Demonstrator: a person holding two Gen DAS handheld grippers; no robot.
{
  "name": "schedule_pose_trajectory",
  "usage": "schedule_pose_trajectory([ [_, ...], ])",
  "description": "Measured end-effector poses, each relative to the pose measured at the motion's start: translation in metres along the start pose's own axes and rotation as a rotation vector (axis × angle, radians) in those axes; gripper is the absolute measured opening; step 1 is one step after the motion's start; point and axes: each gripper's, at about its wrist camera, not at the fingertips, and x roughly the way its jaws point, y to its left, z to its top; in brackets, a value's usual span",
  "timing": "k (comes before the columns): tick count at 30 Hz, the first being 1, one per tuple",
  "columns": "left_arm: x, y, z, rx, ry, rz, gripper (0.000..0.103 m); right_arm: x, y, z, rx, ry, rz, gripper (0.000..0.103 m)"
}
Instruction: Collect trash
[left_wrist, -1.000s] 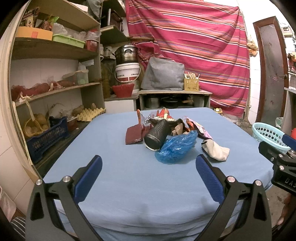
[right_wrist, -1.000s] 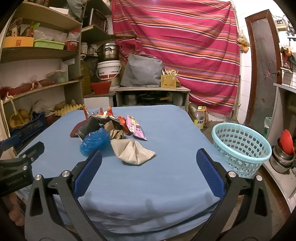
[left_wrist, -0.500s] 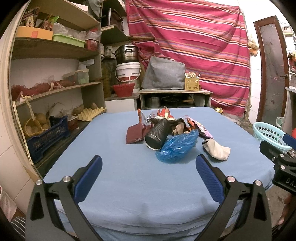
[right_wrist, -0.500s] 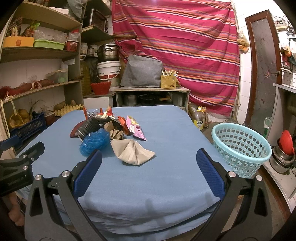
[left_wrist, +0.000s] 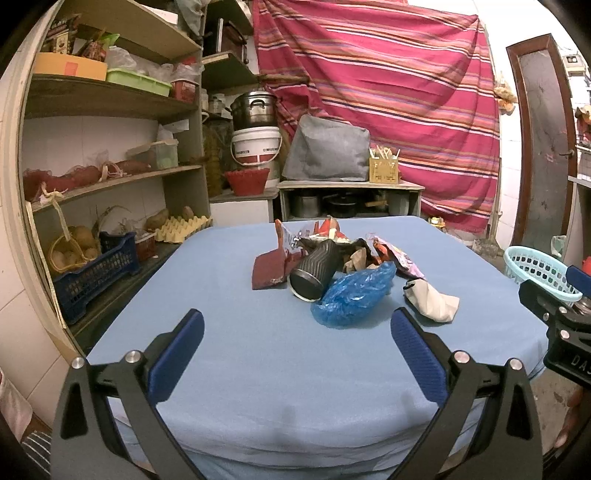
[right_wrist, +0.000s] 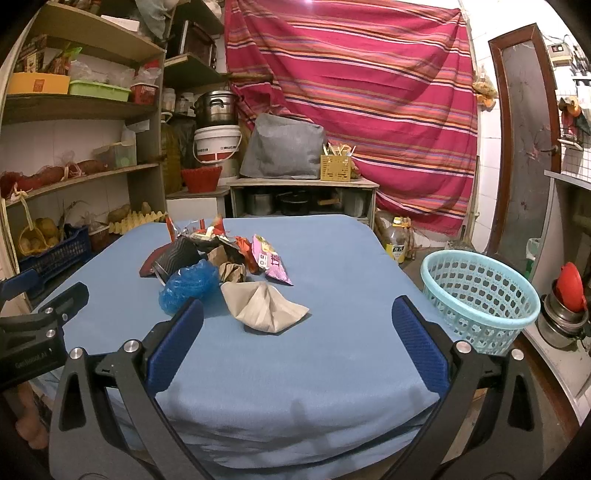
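Observation:
A pile of trash lies mid-table on the blue cloth: a black ribbed paper cup (left_wrist: 314, 271) on its side, a crumpled blue plastic bag (left_wrist: 352, 295), a beige paper wrapper (left_wrist: 432, 301), a dark red carton piece (left_wrist: 267, 271) and snack wrappers (right_wrist: 269, 262). The beige wrapper (right_wrist: 264, 308) lies nearest in the right wrist view. My left gripper (left_wrist: 295, 350) is open and empty over the table's near edge. My right gripper (right_wrist: 295, 347) is open and empty, short of the beige wrapper. A light blue basket (right_wrist: 478, 295) stands off the table's right side.
Shelves (left_wrist: 103, 177) with boxes, crates and produce line the left wall. A low cabinet (left_wrist: 351, 199) with pots stands behind the table before a striped curtain. Metal pots with a red lid (right_wrist: 565, 310) sit at the far right. The blue table (left_wrist: 258, 369) spans the foreground.
The view has drifted very slightly. Both grippers stay open and the trash has not moved.

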Motion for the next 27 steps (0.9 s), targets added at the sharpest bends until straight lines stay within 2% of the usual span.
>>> schedule_pose_trajectory([
  [27, 0.0041, -0.0020, -0.0003, -0.001, 0.014, 0.005, 0.099, 0.0025, -0.0057, -0.0016, 0.000, 0.001, -0.015, 0.099],
])
